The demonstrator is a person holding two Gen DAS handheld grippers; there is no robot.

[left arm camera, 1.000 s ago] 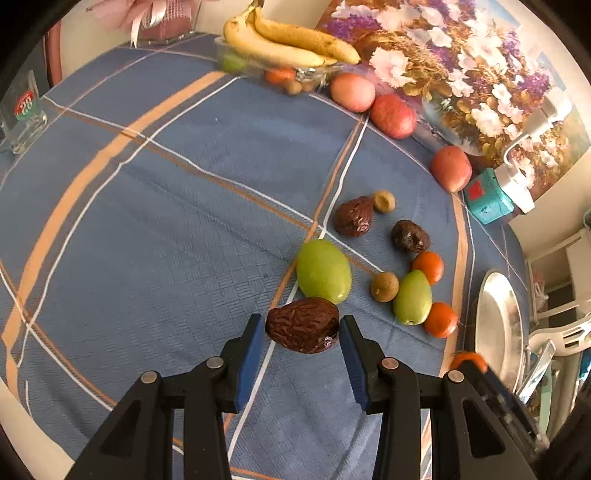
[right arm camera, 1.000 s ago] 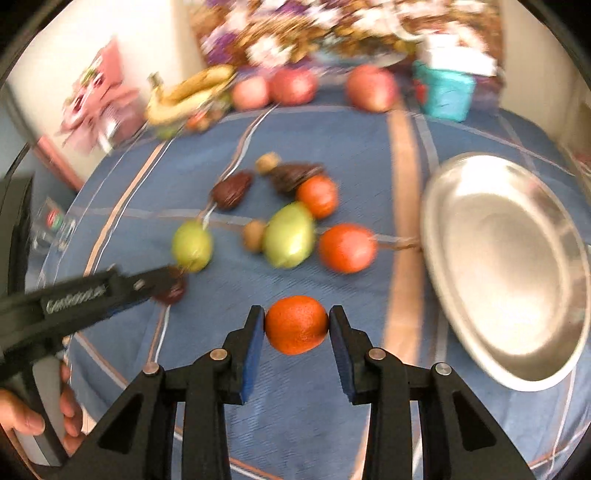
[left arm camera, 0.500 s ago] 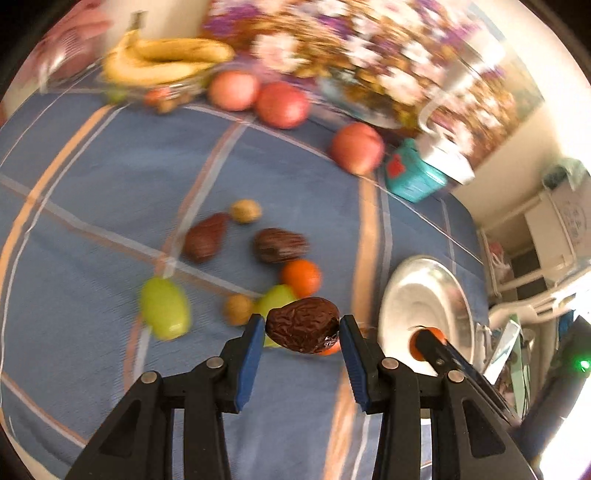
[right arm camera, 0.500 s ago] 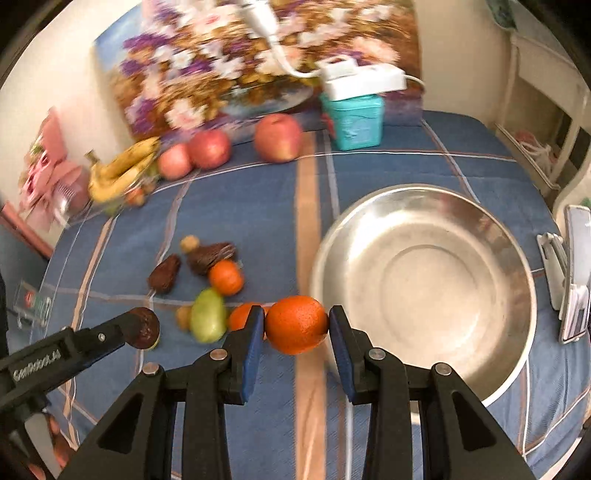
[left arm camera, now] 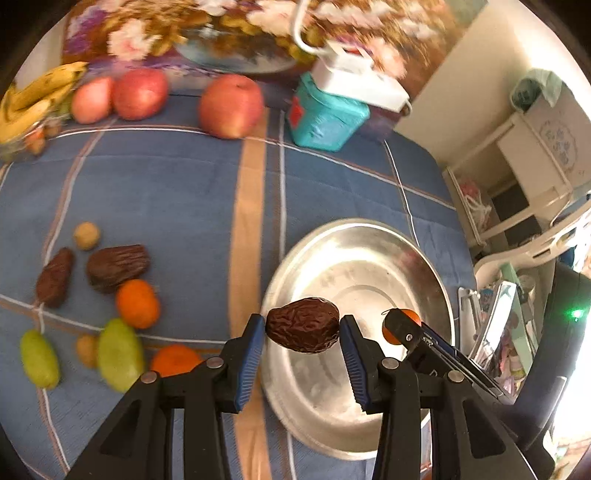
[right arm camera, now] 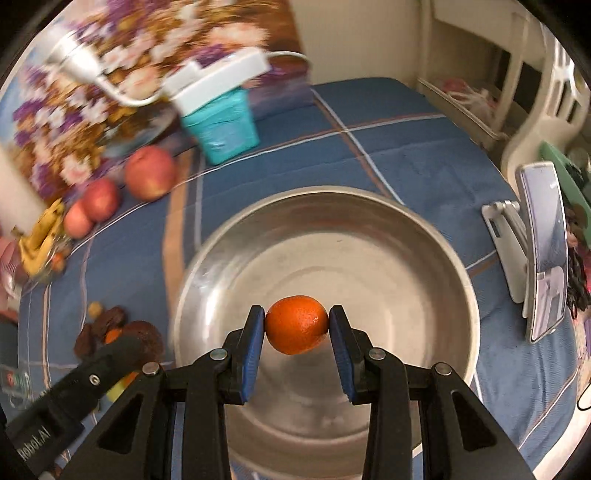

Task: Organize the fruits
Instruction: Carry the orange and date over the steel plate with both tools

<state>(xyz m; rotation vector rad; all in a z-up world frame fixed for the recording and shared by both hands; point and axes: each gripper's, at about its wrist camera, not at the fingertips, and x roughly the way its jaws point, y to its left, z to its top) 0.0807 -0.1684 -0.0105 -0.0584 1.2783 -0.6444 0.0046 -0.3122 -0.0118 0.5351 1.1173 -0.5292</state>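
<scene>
Between the right gripper's pads sits a pinched tangerine, now carried from the cloth to over the bowl's middle. Left gripper pinches a date, now past the near rim. Both await release. Bowl empty; phone stand stands clear, right.

Probably a home: plaid tablecloth, floral painting, white chair.
</scene>
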